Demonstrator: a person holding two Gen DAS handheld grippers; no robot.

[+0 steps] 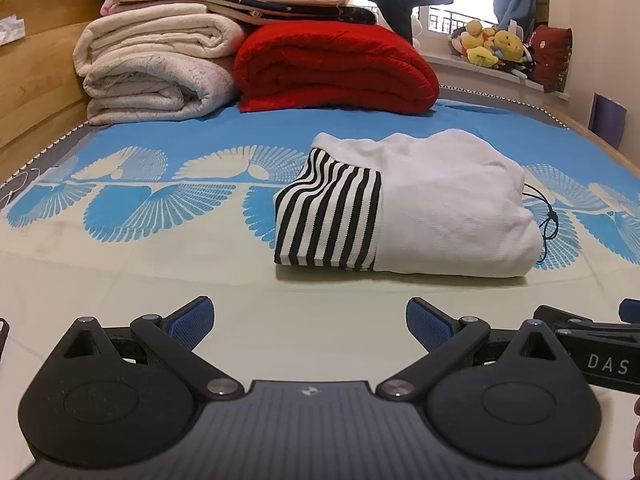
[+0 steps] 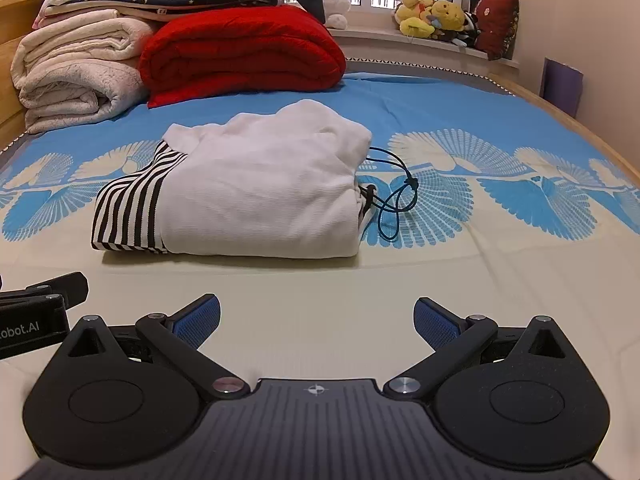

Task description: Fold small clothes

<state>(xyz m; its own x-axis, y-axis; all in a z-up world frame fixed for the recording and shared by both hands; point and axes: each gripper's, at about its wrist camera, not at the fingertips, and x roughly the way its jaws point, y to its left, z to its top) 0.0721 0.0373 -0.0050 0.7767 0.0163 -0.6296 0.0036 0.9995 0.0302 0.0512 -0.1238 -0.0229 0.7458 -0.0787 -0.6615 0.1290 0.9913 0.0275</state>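
**Lying ahead of both grippers: a folded white garment, long side running left to right**

Starting at the left, the left gripper (image 1: 310,322) is held low over the pale part of the bedsheet (image 1: 160,264). Its jaws are spread wide and nothing is held between them. The blue pads (image 1: 192,320) are bare.

Ahead of it and a bit to its right, the white garment with a striped band (image 1: 404,208) is seen lying flat on the sheet, already folded into a thick bundle. Its long side runs left to right, across the way the fingers point. The black and white striped end (image 1: 328,216) is the end nearest the left gripper. A dark drawstring (image 1: 546,220) is seen hanging out at the far right end.

From the right wrist view, the same garment (image 2: 256,196) is found ahead and a little to the left. The drawstring end (image 2: 394,204) is the end closer to the right gripper (image 2: 316,322). The jaws of that one are also spread wide, with nothing held.

Neither gripper is touching the cloth; a strip of bare sheet is left between the fingers and the near edge. The two grippers are side by side, about as near as each other. If another fold is wanted, each end would likely be taken by the gripper on its own side.
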